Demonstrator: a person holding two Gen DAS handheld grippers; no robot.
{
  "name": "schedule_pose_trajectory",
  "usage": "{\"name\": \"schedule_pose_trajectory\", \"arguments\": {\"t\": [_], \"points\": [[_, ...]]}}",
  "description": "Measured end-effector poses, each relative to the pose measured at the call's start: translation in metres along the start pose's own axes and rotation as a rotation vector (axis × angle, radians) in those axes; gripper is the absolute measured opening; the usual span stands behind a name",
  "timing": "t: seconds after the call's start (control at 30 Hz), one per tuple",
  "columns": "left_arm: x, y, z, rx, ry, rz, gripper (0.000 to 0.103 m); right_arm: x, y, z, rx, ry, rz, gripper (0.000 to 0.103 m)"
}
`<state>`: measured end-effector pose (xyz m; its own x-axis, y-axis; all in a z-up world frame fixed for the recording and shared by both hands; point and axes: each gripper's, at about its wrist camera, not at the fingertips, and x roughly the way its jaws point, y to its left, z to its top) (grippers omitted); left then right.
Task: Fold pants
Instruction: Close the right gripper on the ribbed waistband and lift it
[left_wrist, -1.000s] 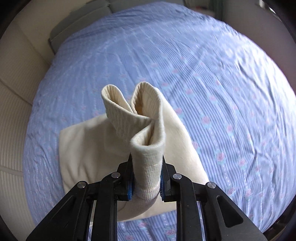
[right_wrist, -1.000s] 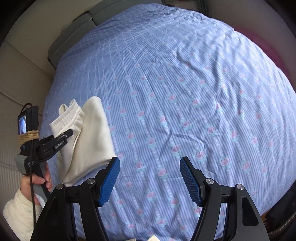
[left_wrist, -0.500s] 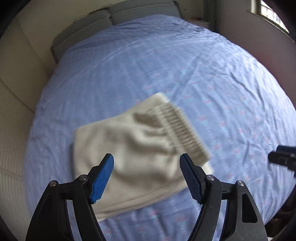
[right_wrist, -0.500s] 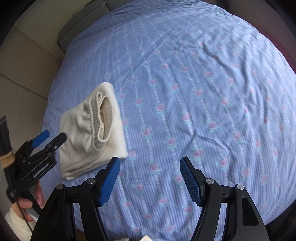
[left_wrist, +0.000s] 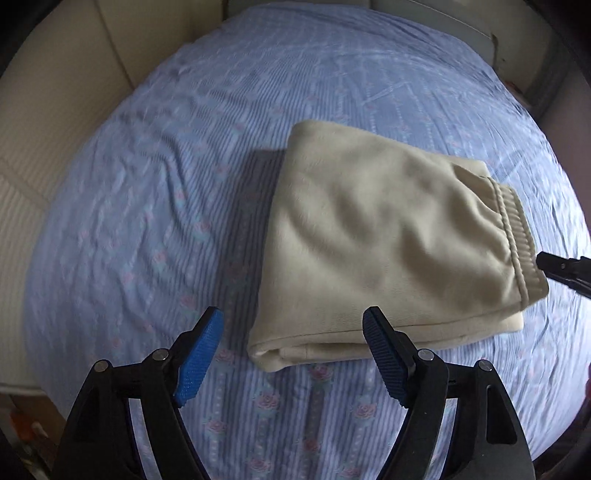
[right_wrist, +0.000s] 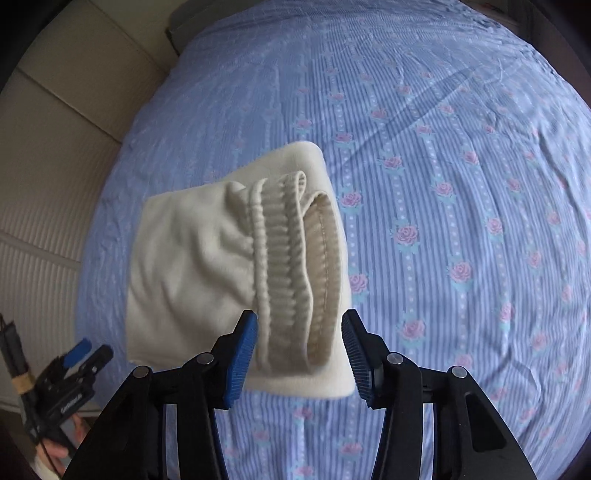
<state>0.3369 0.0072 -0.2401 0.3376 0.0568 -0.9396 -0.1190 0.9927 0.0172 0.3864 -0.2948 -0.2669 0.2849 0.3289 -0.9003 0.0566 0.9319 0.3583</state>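
Left wrist view
- Pants: cream pants (left_wrist: 388, 236), folded into a thick bundle, lie on the bed (left_wrist: 155, 192) with its blue striped, rose-printed sheet.
- Waistband: the ribbed waistband (left_wrist: 517, 236) sits at the bundle's right end.
- My left gripper (left_wrist: 291, 354): jaws spread and opening further, nothing between them; they hover above the bundle's near folded corner, pads clear of the cloth.
- My right gripper, seen from here (left_wrist: 565, 271): its black tip enters at the right edge, just beside the waistband.

Right wrist view
- Pants (right_wrist: 192, 266): same bundle, waistband (right_wrist: 288, 266) facing me, its inner seam showing.
- My right gripper (right_wrist: 299, 350): jaws closing, with the waistband's near end between the pads; the pads do not yet press it.
- My left gripper (right_wrist: 79, 354): low at the left, beside the bundle's corner, held by a hand (right_wrist: 55, 450).
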Motion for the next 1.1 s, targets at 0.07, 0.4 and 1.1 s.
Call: {"name": "schedule_pose_trajectory", "arguments": {"t": [0.07, 0.4, 1.1], "points": [[0.016, 0.006, 0.0, -0.029, 0.034, -0.011, 0.077, 0.016, 0.002, 0.007, 0.004, 0.03, -0.024, 0.049], [0.085, 0.005, -0.019, 0.032, 0.231, -0.067, 0.076, 0.013, 0.001, 0.002, -0.001, 0.026, -0.085, 0.011], [0.003, -0.004, 0.038, -0.017, -0.026, -0.054, 0.077, 0.05, 0.013, 0.089, -0.014, 0.009, -0.049, 0.052]]}}
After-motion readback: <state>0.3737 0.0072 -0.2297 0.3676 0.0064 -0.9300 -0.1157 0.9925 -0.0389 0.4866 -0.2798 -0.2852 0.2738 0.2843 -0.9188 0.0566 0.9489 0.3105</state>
